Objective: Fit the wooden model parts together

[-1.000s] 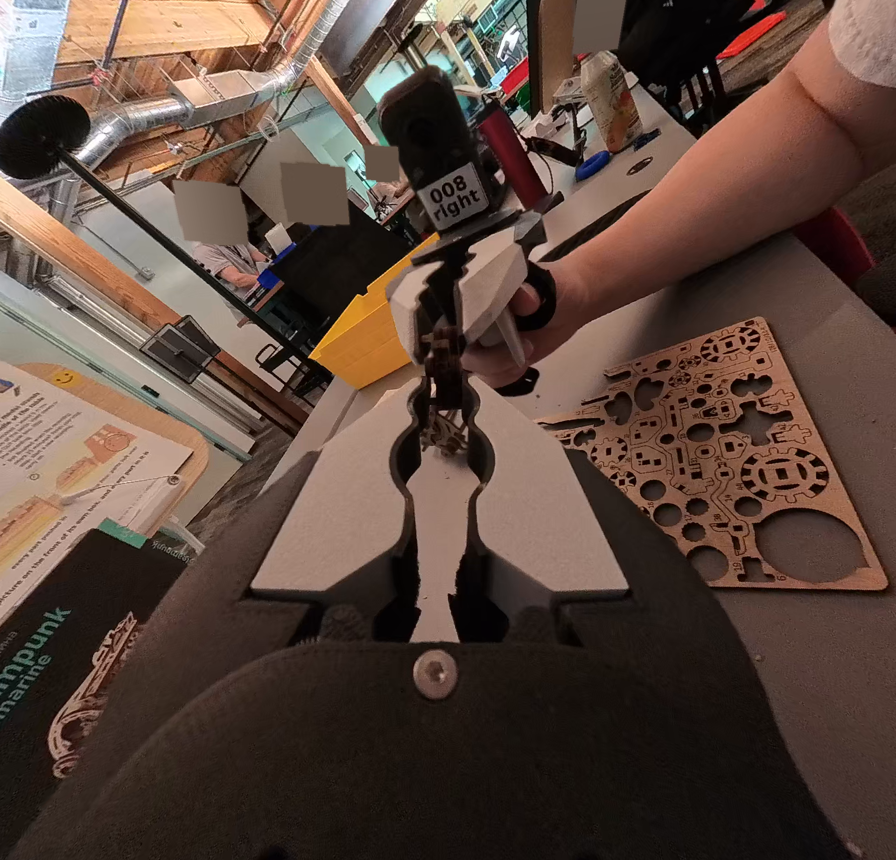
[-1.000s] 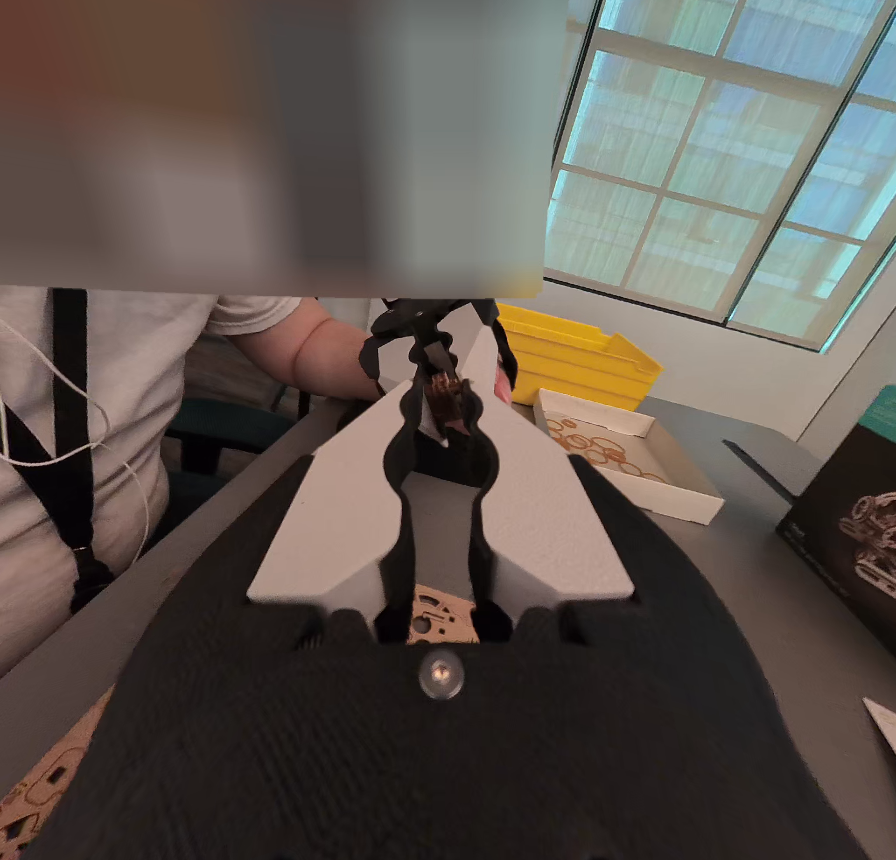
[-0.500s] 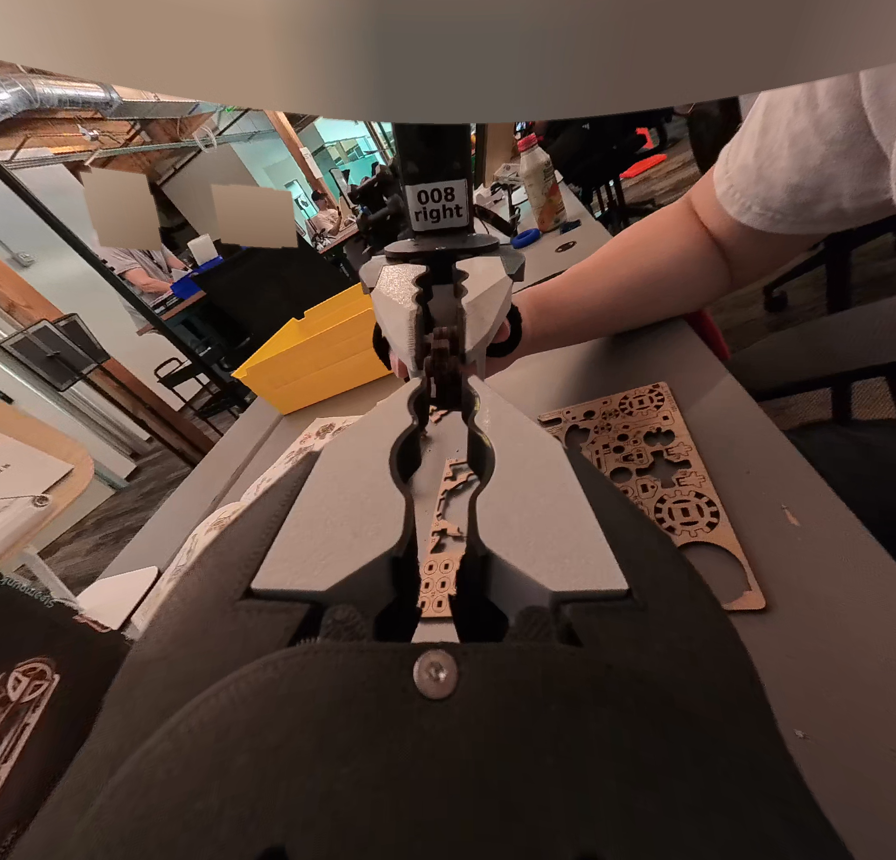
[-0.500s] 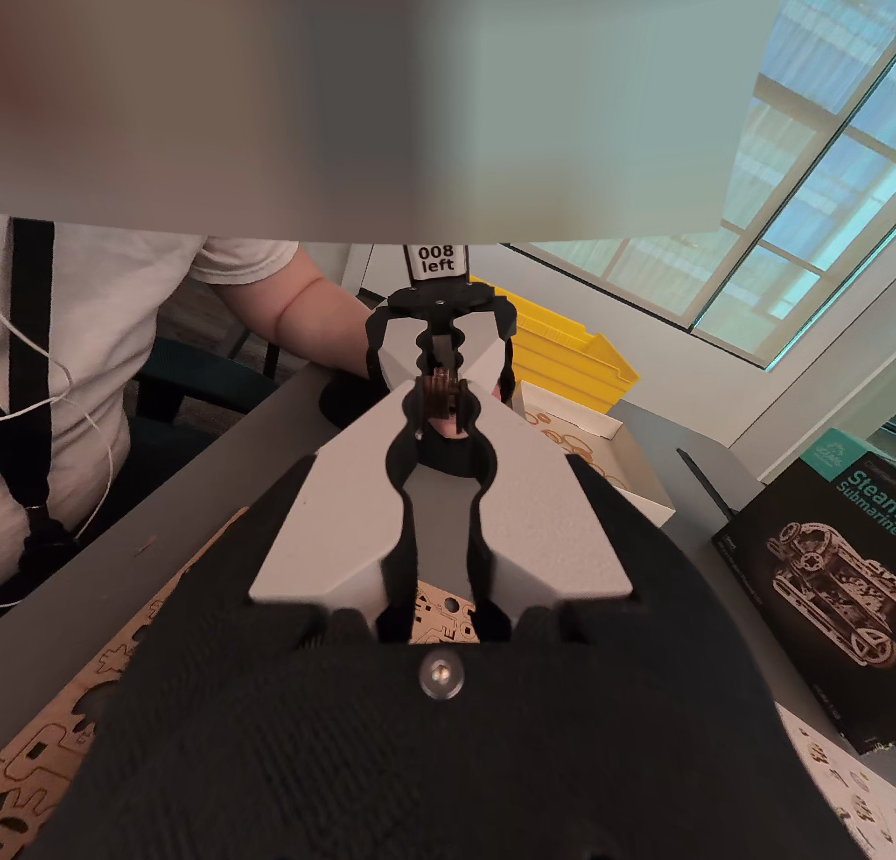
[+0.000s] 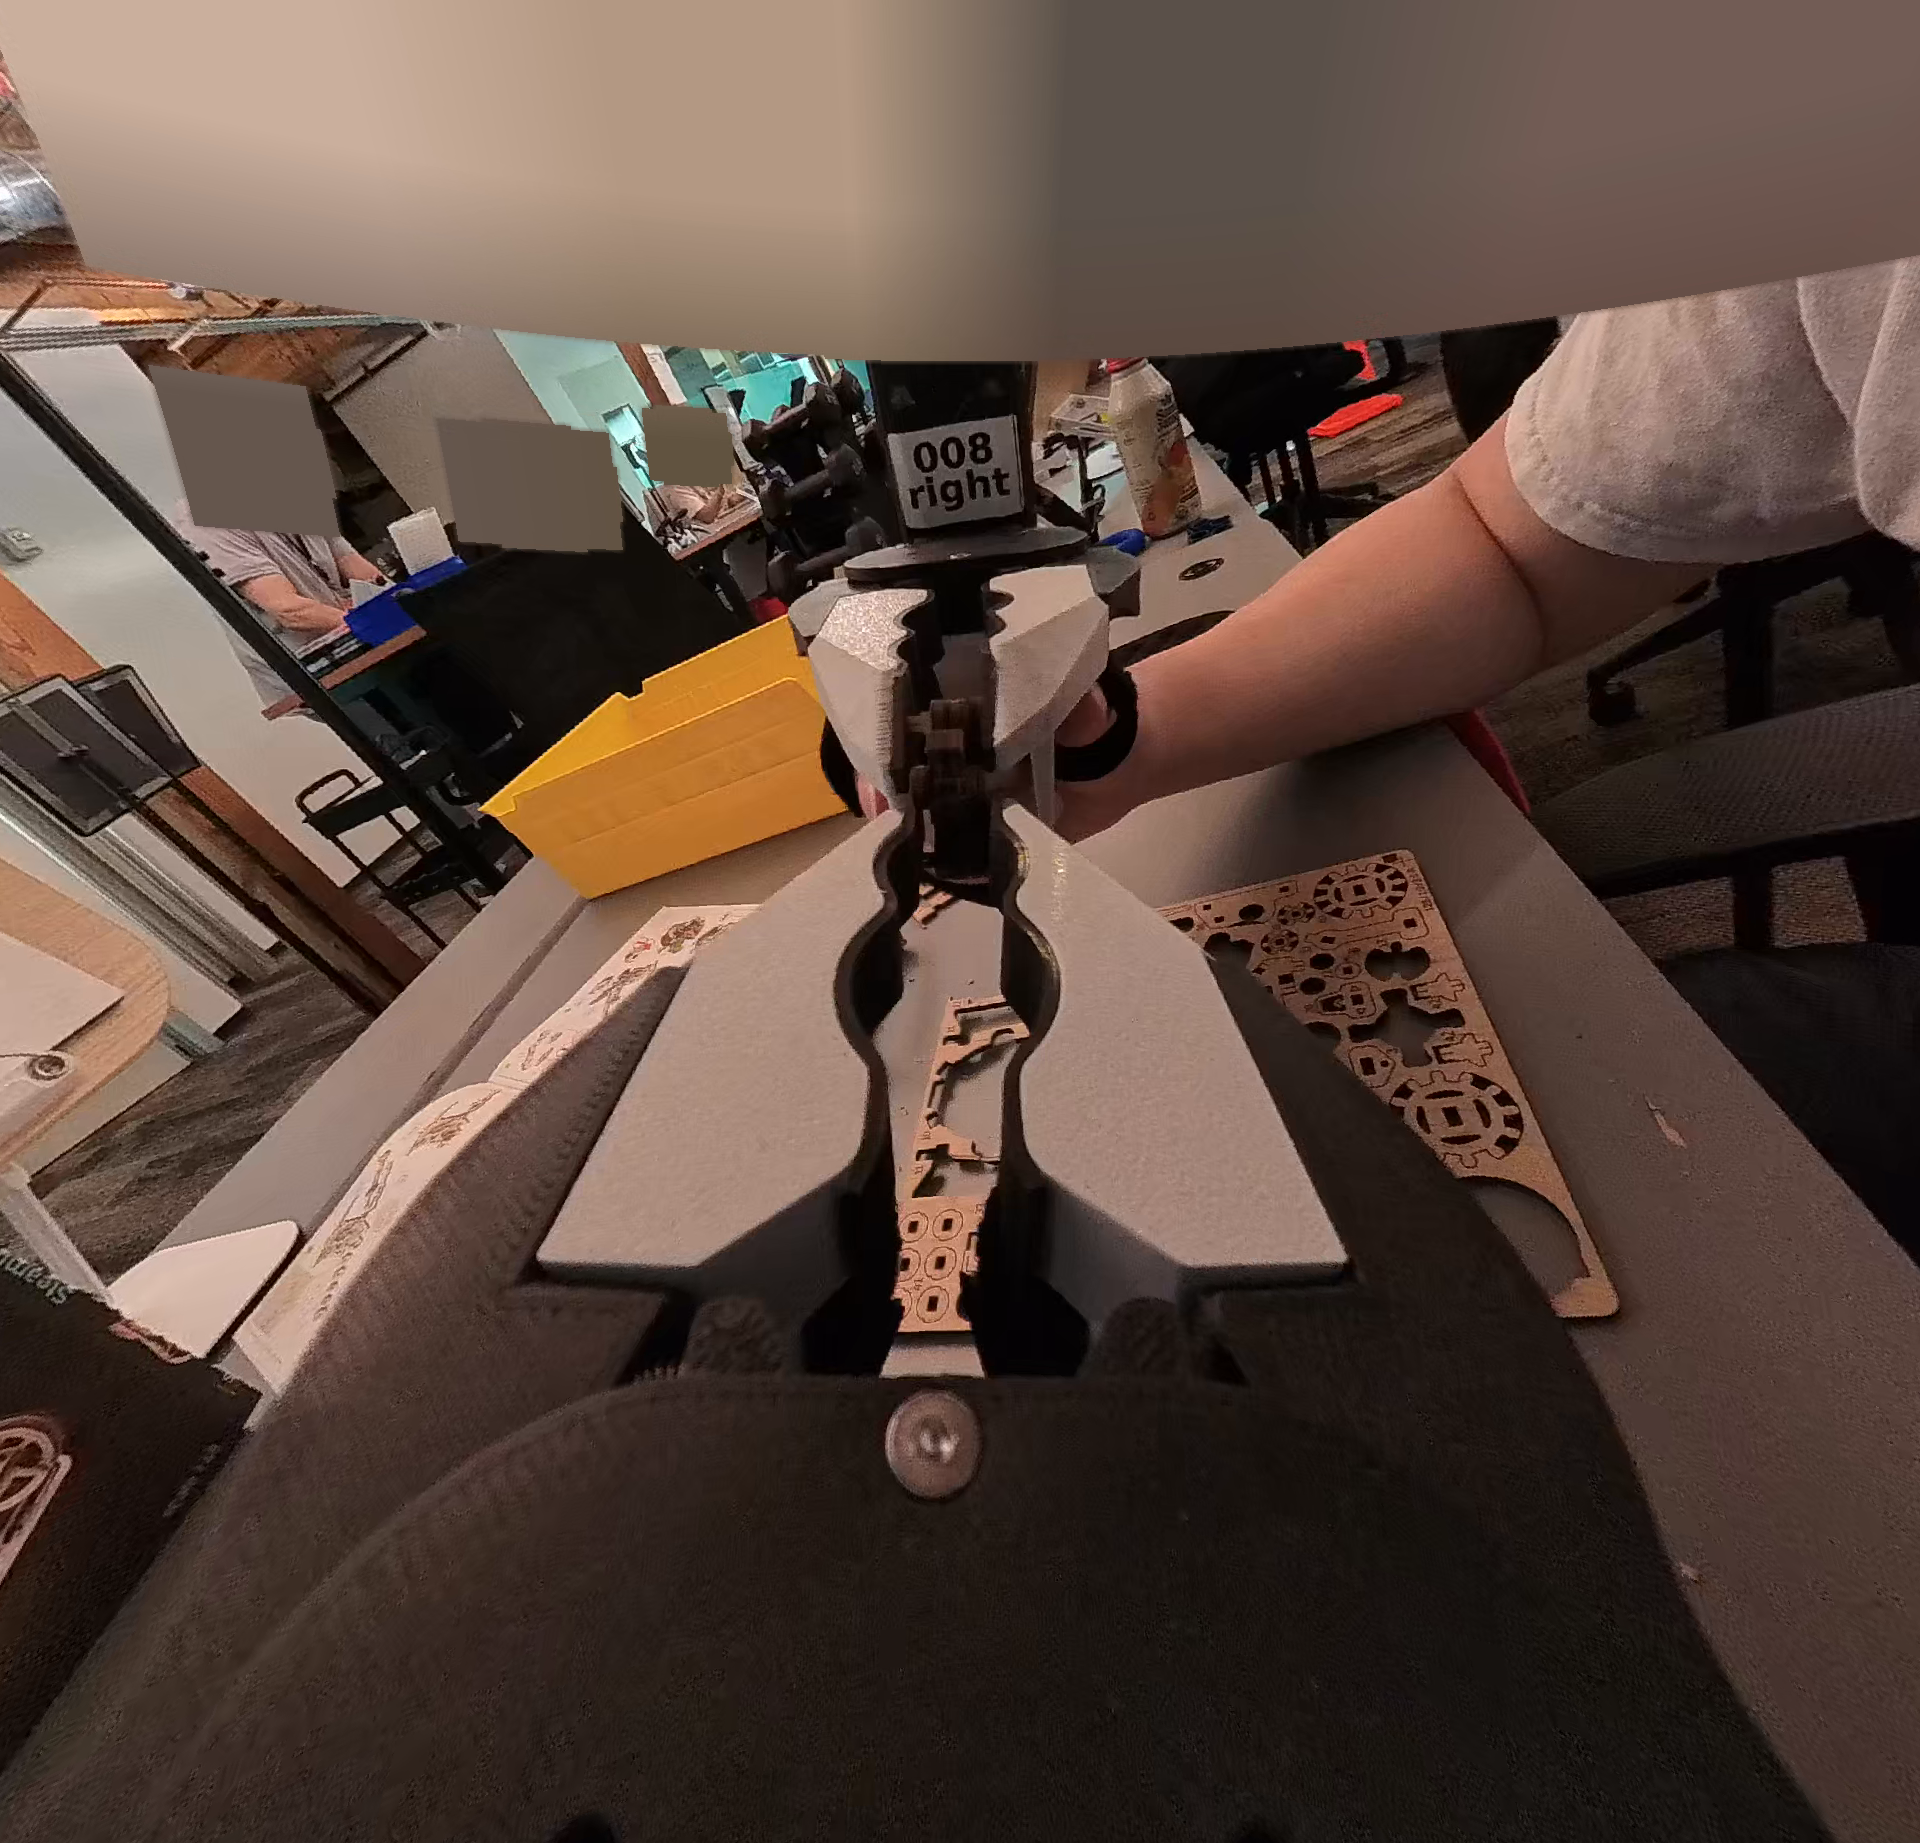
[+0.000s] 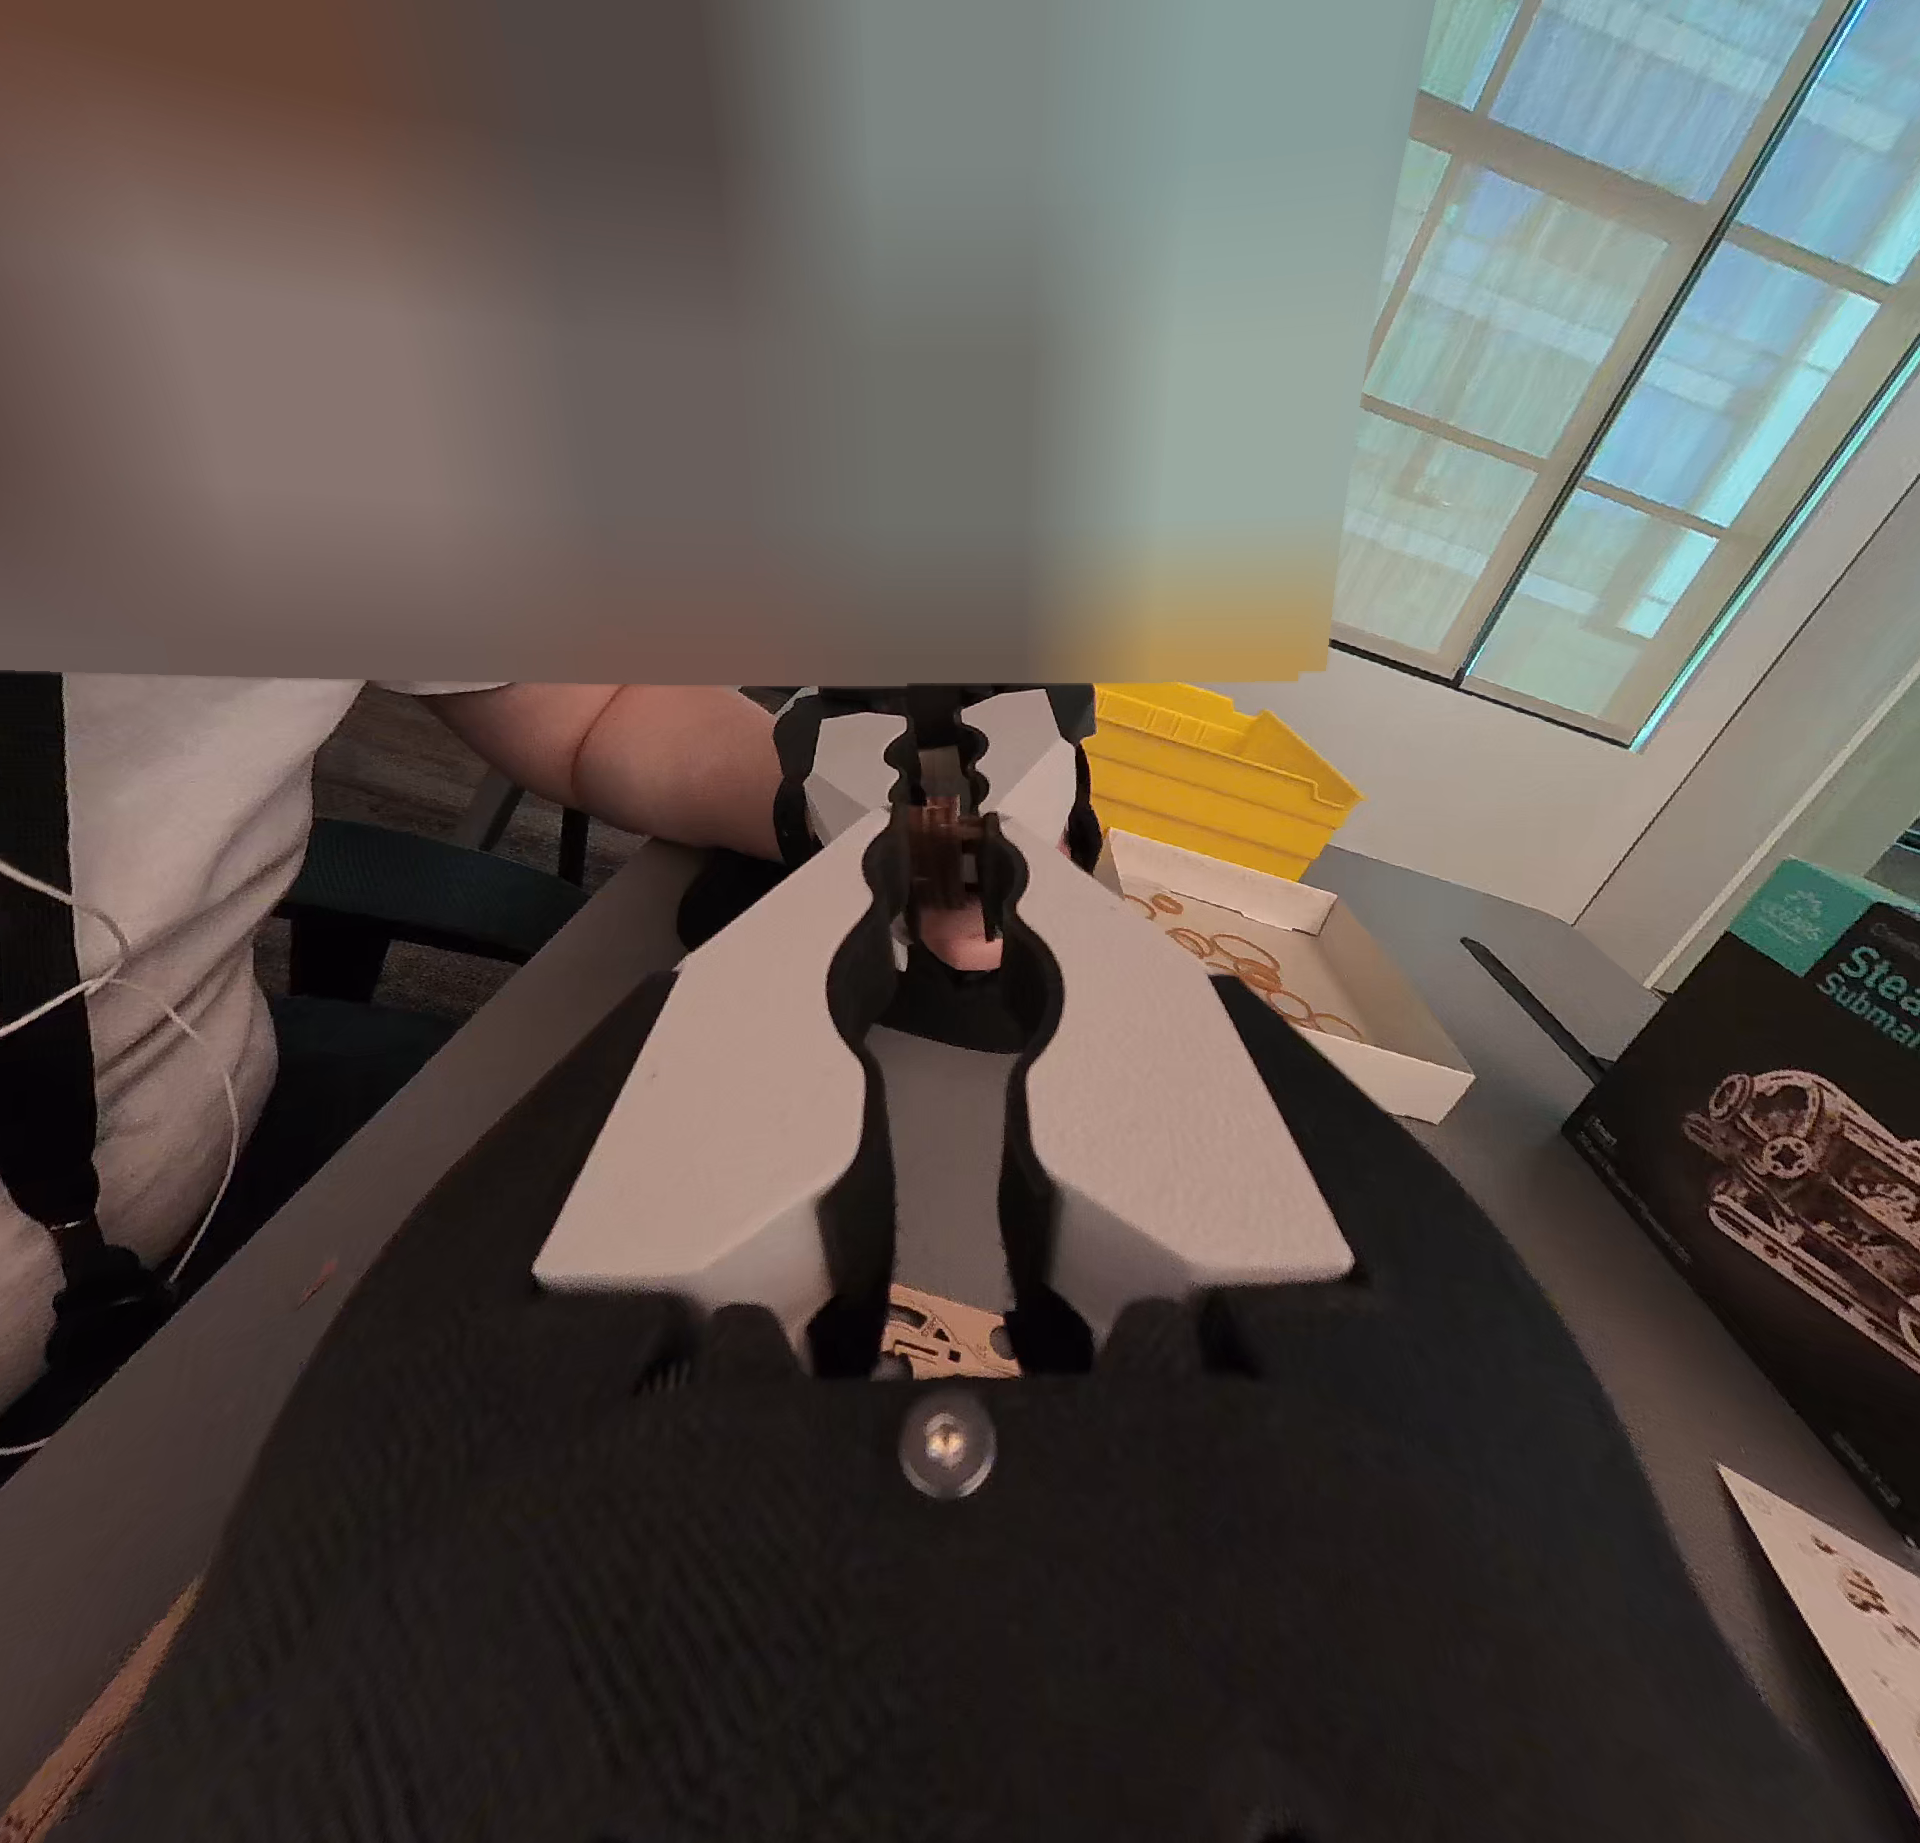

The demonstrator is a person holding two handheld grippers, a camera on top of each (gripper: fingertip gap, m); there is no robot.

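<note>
Both grippers meet tip to tip above the grey table [image 5: 1714, 1274]. A small brown wooden model part [image 5: 943, 754] is held between them. In the left wrist view my left gripper [image 5: 954, 837] is shut on its near end. The right gripper [image 5: 948, 744] faces it head-on and is shut on the far end. In the right wrist view my right gripper [image 6: 940, 853] grips the same wooden part [image 6: 940, 837], with the left gripper [image 6: 935, 759] just behind it. How the small pieces join is hidden by the fingers.
A cut-out wooden sheet [image 5: 1382, 1045] lies flat to the right, another [image 5: 956, 1149] under my left gripper. Printed instruction sheets [image 5: 436, 1139] lie to the left. A yellow bin [image 5: 675, 765], a white tray of rings [image 6: 1278, 972] and a black kit box [image 6: 1787, 1149] stand around. Only a small space, under 4 cm, lies between the two pairs of fingers.
Both views have tipped down towards the table. The right gripper, tilted a second ago, now faces my left gripper squarely. Both stay closed on the wooden part.
</note>
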